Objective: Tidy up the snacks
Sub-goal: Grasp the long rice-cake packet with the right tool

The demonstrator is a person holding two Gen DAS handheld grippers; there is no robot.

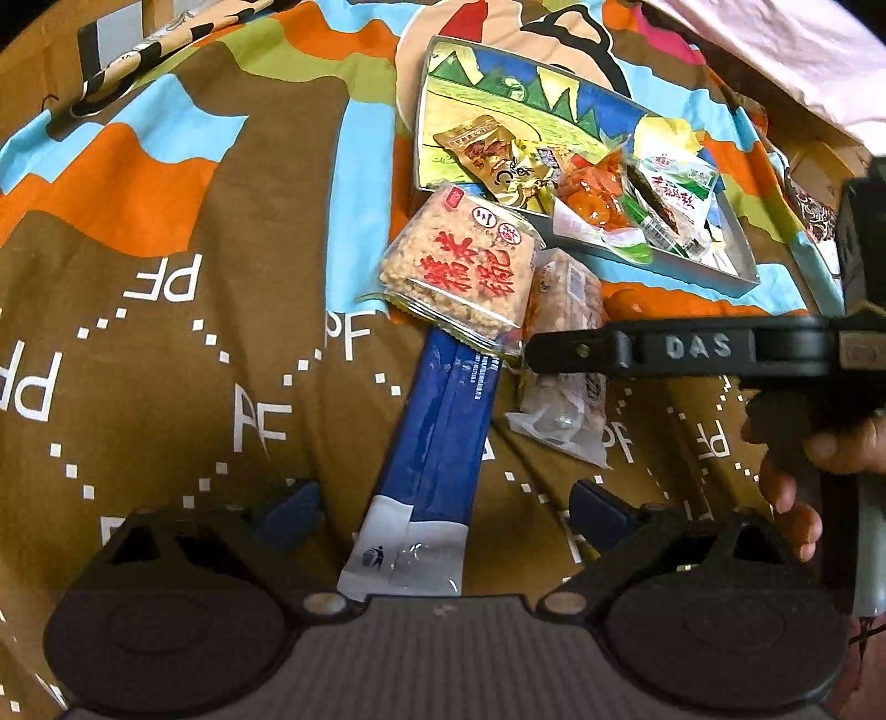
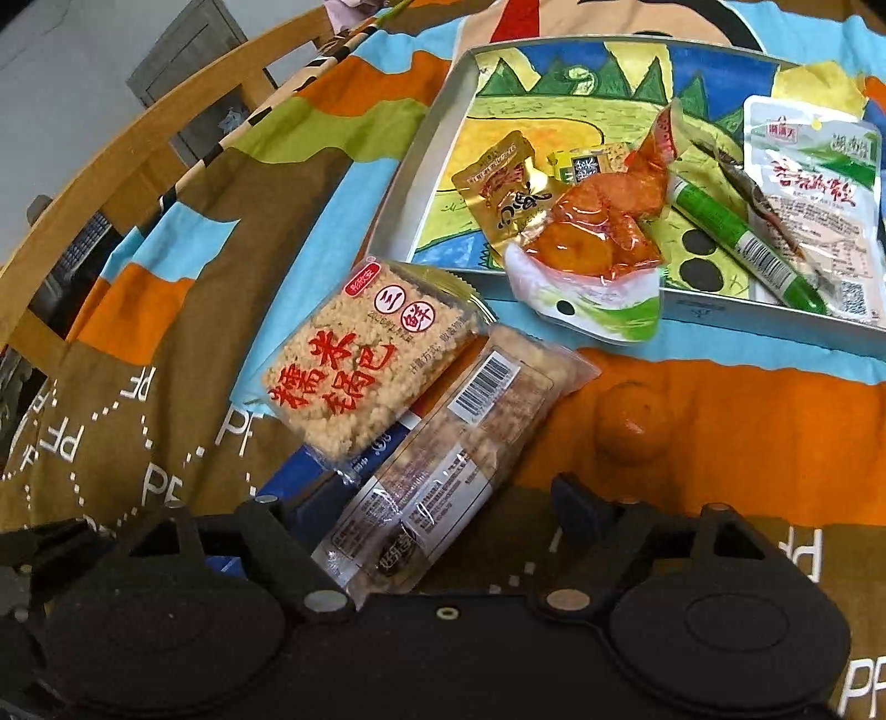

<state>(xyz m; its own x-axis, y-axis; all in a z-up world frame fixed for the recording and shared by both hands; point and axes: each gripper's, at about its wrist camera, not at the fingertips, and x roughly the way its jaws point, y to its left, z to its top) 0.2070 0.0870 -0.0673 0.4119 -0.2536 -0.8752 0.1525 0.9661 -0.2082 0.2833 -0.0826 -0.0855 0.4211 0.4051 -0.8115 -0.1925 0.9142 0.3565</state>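
My left gripper (image 1: pixel 446 504) stands open over a long blue packet (image 1: pixel 437 426), which lies between its blue pads without touching them. A rice-cracker packet with red characters (image 1: pixel 465 266) (image 2: pixel 365 360) rests on the blue packet's far end. My right gripper (image 2: pixel 443 515) is open astride a clear-wrapped snack bar with a barcode (image 2: pixel 443 471) (image 1: pixel 559 399). From the left wrist it shows side-on (image 1: pixel 542 354), held by a hand (image 1: pixel 792 498). A grey tray (image 2: pixel 415 166) (image 1: pixel 653 255) with a drawn lining holds a gold packet (image 2: pixel 498 177), an orange packet (image 2: pixel 598 232), a green stick (image 2: pixel 736 243) and a white packet (image 2: pixel 814 205).
Everything lies on a patterned brown, orange and blue cloth (image 1: pixel 166 332). A mandarin (image 2: pixel 631 421) sits on the orange patch just beyond my right finger. A wooden rail (image 2: pixel 138 144) runs along the cloth's far left edge. Pink fabric (image 1: pixel 775 44) lies behind the tray.
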